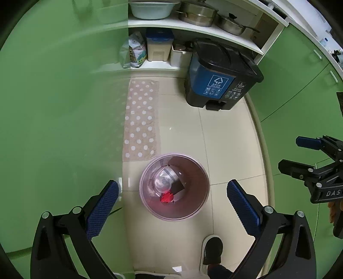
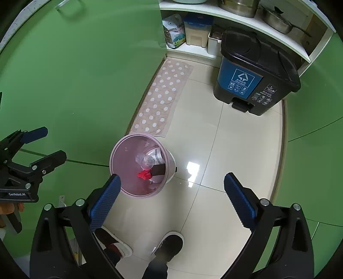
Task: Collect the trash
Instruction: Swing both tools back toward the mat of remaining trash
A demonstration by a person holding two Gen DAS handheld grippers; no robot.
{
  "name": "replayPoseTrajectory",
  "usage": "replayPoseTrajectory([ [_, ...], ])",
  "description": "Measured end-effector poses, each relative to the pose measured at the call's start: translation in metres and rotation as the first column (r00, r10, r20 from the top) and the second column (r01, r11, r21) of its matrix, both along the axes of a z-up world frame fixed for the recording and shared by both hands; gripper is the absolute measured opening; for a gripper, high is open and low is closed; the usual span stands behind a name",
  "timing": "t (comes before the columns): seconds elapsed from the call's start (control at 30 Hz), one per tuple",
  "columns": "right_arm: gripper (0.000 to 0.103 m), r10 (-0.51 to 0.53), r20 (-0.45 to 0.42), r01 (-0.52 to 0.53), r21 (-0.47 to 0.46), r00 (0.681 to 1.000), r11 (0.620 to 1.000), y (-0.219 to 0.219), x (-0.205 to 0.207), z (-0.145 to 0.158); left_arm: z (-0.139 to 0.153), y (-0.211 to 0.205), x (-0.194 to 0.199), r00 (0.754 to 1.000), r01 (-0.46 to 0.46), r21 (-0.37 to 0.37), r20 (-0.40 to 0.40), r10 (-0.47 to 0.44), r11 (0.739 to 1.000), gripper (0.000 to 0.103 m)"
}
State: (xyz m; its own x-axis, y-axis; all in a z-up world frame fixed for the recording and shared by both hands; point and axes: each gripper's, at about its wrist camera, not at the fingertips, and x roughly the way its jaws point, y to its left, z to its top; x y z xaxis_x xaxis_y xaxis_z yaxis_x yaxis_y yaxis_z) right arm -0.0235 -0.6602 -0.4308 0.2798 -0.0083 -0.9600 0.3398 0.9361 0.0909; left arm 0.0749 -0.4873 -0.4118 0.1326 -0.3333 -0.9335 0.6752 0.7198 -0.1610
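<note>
Trash sits in a small pink bin (image 1: 174,186) on the cream tile floor (image 1: 231,133), w/ a clear plastic cup (image 1: 164,181), a red wad (image 1: 166,198) and a dark flat piece (image 1: 178,187) inside, plus some white paper; the bin stands just past the near end of a beige dotted mat (image 1: 141,120), close to the green cabinet front (image 1: 64,107) on the left; in the right wrist view the same bin (image 2: 128,163) looks tilted, though that may be lens warp, can't tell; left gripper (image 1: 172,200) hangs above the bin, blue-padded fingers (image 1: 103,211) spread wide w/ nothing between them, bin seen in the gap; right gripper (image 2: 171,200) likewise has its fingers well apart and empty, left pad (image 2: 105,203) overlapping the bin rim in the view, not clear if touching; each gripper also shows at the edge of the other's view, jaws apart; a big black and blue pedal bin (image 1: 220,75) stands farther back by white shelves (image 1: 193,28) w/ steel pots (image 1: 198,12), a basin (image 1: 151,8), a lidded tub (image 1: 159,45) and a printed bag (image 1: 134,50); person's shoes (image 2: 169,244) are on the tile near the bottom.
</note>
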Motion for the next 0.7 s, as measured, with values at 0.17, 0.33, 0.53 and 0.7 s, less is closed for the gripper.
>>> replayPoseTrajectory([
  [0.17, 0.097, 0.000, -0.002, 0.000, 0.003, 1.000, 1.000, 0.007, -0.007, 0.022, 0.025, 0.006, -0.008, 1.000, -0.004, -0.006, 0.012, 0.004, 1.000, 0.097],
  [0.33, 0.098, -0.007, 0.010, 0.007, 0.005, 1.000, 1.000, 0.019, -0.023, 0.074, 0.075, 0.017, -0.023, 0.999, -0.021, -0.023, 0.028, 0.021, 1.000, 0.097],
  [0.53, 0.100, 0.024, 0.058, -0.022, -0.031, 0.998, 0.999, 0.041, -0.049, 0.155, 0.153, 0.038, -0.050, 0.997, -0.032, -0.043, 0.070, 0.035, 0.999, 0.097],
  [0.7, 0.100, 0.079, 0.109, -0.073, -0.058, 0.991, 0.996, 0.069, -0.069, 0.228, 0.225, 0.074, -0.071, 0.988, -0.071, -0.074, 0.134, 0.080, 0.995, 0.097],
])
